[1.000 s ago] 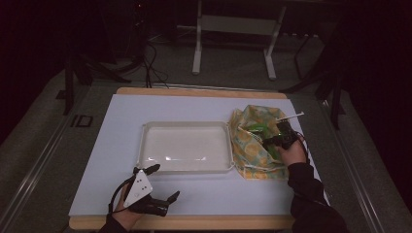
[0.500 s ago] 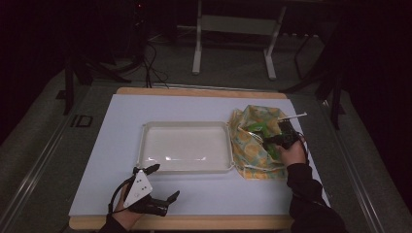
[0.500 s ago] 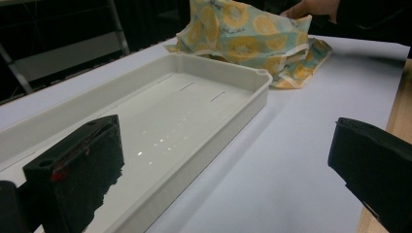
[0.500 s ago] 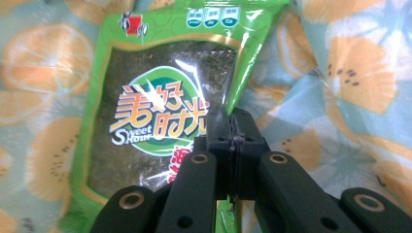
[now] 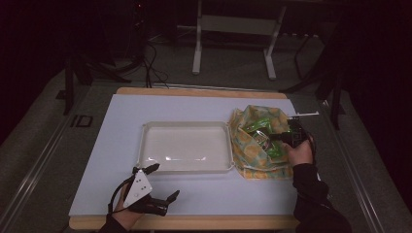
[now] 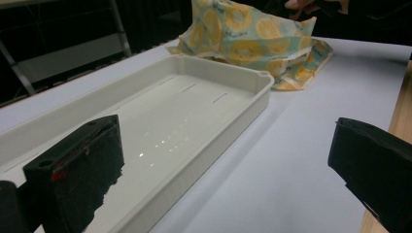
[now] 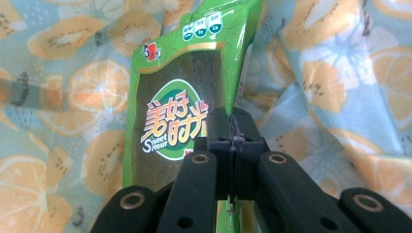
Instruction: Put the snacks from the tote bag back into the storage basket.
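I am resting my left tongs at the near left of the counter, jaws spread wide and gripping nothing, just in front of the near rim of the white tray; they are sitting exactly where they were a second ago. In the left gripper view the tray is lying bare between those open jaws, with nothing placed in it yet. Farther off to the right, my right tongs are reaching into the mouth of the lemon-print bag, which is lying just beside the tray's right edge. Compared with a second ago, my right hand is sitting a little nearer to me and lower over the bag. In the right gripper view my right tongs are clenched tight on the edge of the green snack packet, which is still lying inside the bag. I judge the grip is now made, so lifting the packet out toward the tray is probably what comes next.
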The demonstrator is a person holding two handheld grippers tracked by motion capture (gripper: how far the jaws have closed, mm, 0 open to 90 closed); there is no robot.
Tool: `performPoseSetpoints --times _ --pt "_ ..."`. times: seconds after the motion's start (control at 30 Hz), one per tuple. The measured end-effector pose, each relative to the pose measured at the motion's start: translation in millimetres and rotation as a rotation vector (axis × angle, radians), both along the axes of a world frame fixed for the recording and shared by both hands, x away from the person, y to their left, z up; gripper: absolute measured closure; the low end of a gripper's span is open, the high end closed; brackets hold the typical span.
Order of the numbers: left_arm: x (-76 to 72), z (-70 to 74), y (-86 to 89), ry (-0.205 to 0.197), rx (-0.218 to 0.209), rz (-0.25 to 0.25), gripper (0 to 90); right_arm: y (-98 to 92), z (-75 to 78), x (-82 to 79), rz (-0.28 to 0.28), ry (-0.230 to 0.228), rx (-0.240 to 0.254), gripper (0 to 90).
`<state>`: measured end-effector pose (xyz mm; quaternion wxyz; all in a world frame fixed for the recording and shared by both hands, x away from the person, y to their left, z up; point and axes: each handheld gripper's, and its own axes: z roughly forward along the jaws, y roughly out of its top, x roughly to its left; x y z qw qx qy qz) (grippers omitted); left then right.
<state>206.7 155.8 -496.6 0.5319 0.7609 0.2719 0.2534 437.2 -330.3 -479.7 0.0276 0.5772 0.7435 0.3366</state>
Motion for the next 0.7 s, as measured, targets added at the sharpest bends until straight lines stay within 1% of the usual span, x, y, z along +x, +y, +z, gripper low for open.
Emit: performPoseSetpoints --times 0.07,0.1,0.2,0.33,0.37,0.4,0.43,0.47,0.57,0.7 --pt "0.3 0.0 0.3 0.0 0.001 0.002 0.2 -1.1 0.8 -1.3 -0.008 0.003 0.008 89.0" --pt "0.4 0.0 0.4 0.0 0.001 0.001 0.2 -1.4 1.8 -2.0 -0.007 0.001 0.004 89.0" --pt "0.3 -0.2 0.0 -0.001 0.003 0.0 0.2 -3.4 7.0 -5.1 -0.018 -0.017 0.003 89.0" --pt "0.5 -0.1 0.2 -0.002 0.001 0.001 0.2 -6.7 14.6 -9.4 -0.027 -0.028 0.007 89.0" --pt "0.5 -0.1 0.2 -0.002 0.002 0.001 0.2 -8.2 17.2 -11.1 -0.031 -0.033 0.005 89.0" --pt "0.5 -0.1 0.2 -0.002 0.002 0.001 0.2 -10.2 19.0 -12.5 -0.042 -0.04 0.013 89.0" --pt "0.5 -0.1 0.1 -0.002 0.001 0.001 0.2 -11.6 20.7 -13.2 -0.041 -0.038 0.009 89.0" --pt "0.5 -0.1 0.0 -0.002 0.001 0.0 0.2 -15.8 23.3 -15.2 -0.056 -0.045 0.018 89.0" --pt "0.5 0.0 0.2 -0.002 0.002 0.002 0.2 -19.5 25.5 -16.8 -0.066 -0.048 0.022 88.9" --pt "0.6 -0.2 0.1 -0.001 0.003 0.002 0.2 -26.6 28.6 -19.1 -0.077 -0.05 0.008 88.9"
